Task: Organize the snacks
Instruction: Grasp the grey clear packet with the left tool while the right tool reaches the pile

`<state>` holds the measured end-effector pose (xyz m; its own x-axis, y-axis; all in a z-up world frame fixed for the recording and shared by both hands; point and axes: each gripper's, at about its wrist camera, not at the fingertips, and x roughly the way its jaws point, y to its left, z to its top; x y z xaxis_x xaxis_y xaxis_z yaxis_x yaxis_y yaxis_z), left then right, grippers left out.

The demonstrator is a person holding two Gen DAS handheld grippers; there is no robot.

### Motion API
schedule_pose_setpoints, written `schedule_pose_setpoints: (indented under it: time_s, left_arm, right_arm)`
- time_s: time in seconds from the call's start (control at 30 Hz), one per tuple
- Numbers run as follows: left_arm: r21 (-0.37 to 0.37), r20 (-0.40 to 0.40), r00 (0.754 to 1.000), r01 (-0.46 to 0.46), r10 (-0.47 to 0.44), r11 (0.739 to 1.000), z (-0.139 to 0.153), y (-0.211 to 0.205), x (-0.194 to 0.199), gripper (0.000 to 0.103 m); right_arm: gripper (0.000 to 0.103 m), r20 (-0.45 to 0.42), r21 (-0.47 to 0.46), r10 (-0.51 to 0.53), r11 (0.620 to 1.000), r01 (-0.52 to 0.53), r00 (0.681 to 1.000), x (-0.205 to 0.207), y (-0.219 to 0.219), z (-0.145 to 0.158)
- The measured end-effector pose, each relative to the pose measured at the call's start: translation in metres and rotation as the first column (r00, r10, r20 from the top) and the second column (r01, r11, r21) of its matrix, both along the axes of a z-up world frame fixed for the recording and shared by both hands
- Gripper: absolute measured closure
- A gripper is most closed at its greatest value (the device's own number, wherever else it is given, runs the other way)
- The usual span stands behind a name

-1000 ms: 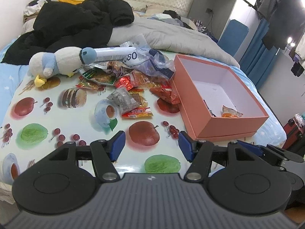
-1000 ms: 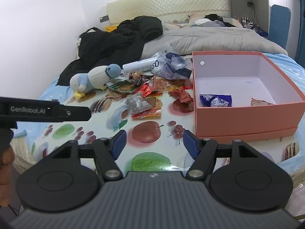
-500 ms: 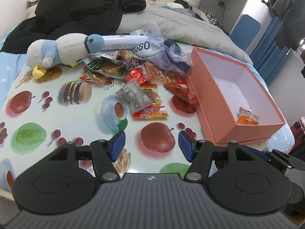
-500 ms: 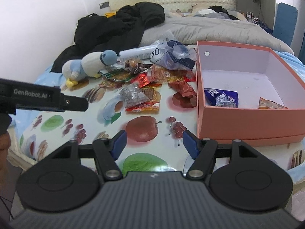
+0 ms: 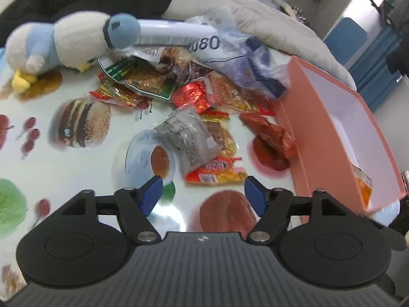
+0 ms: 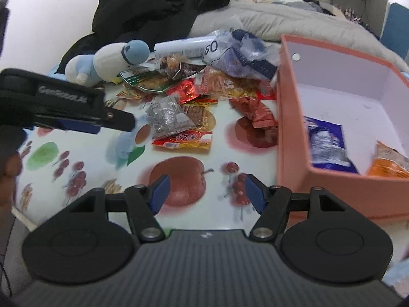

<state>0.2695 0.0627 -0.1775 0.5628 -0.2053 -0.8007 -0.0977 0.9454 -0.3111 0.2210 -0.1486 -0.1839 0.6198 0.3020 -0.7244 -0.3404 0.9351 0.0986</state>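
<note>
1. Left gripper (image 5: 202, 192), empty jaws opening, hovers over the red-and-yellow snack packet (image 5: 216, 172), seemingly its target.
2. Right gripper (image 6: 205, 189) hangs parted, empty, beside the pink box (image 6: 294, 138), which holds a blue packet (image 6: 326, 143).

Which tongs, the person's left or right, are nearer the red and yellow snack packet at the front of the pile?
Left. The left tongs, jaws opening and empty, sit just short of the red and yellow packet. The right tongs hang further back, over the printed apple.
</note>
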Motion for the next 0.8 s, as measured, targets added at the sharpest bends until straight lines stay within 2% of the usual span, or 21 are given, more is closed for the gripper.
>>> schedule_pose_setpoints:
  time_s: [0.07, 0.23, 0.3, 0.33, 0.43, 0.5, 0.53, 0.57, 0.7, 0.77, 0.8]
  left_arm:
    - [-0.015, -0.022, 1.000, -0.016, 0.015, 1.000, -0.013, 0.006, 0.018, 0.018]
    - [-0.083, -0.067, 0.996, -0.060, 0.054, 0.995, -0.039, 0.026, 0.062, 0.018]
    - [-0.095, -0.072, 0.996, -0.066, 0.060, 0.993, -0.045, 0.030, 0.077, 0.018]
    - [-0.098, -0.074, 0.996, -0.065, 0.058, 0.993, -0.048, 0.030, 0.083, 0.018]
    - [-0.093, -0.098, 0.994, -0.048, 0.039, 0.994, -0.057, 0.028, 0.101, 0.020]
    - [-0.082, -0.118, 0.992, -0.044, 0.034, 0.996, -0.062, 0.026, 0.109, 0.026]
    - [-0.077, -0.132, 0.991, -0.042, 0.031, 0.996, -0.065, 0.025, 0.112, 0.030]
    - [-0.073, -0.145, 0.989, -0.039, 0.028, 0.997, -0.067, 0.025, 0.114, 0.035]
    - [-0.081, -0.159, 0.987, -0.015, 0.002, 0.997, -0.071, 0.023, 0.119, 0.050]
    - [-0.074, -0.165, 0.986, -0.007, -0.005, 0.997, -0.073, 0.022, 0.120, 0.053]
    - [-0.067, -0.168, 0.986, -0.006, -0.006, 0.998, -0.072, 0.020, 0.120, 0.053]
  right_arm:
    - [0.036, -0.006, 0.014, 0.014, 1.000, -0.014, 1.000, 0.014, 0.007, -0.008]
    - [0.035, -0.043, 0.002, 0.031, 1.000, -0.031, 0.999, 0.052, 0.033, -0.030]
    - [0.027, -0.057, 0.011, 0.029, 1.000, -0.028, 0.998, 0.066, 0.039, -0.037]
    - [0.018, -0.061, 0.012, 0.025, 1.000, -0.024, 0.998, 0.072, 0.042, -0.040]
    - [0.018, -0.078, 0.001, 0.023, 1.000, -0.023, 0.997, 0.090, 0.050, -0.050]
    - [0.018, -0.096, 0.025, 0.005, 1.000, -0.002, 0.995, 0.100, 0.049, -0.056]
    - [0.022, -0.109, 0.036, -0.007, 0.999, 0.011, 0.994, 0.104, 0.047, -0.058]
    - [0.030, -0.128, 0.045, -0.010, 0.999, 0.016, 0.992, 0.108, 0.047, -0.061]
    - [0.043, -0.172, 0.055, -0.035, 0.997, 0.045, 0.984, 0.112, 0.044, -0.060]
    - [0.060, -0.196, 0.063, -0.051, 0.996, 0.064, 0.979, 0.113, 0.043, -0.059]
    - [0.065, -0.204, 0.062, -0.061, 0.995, 0.075, 0.977, 0.114, 0.042, -0.059]
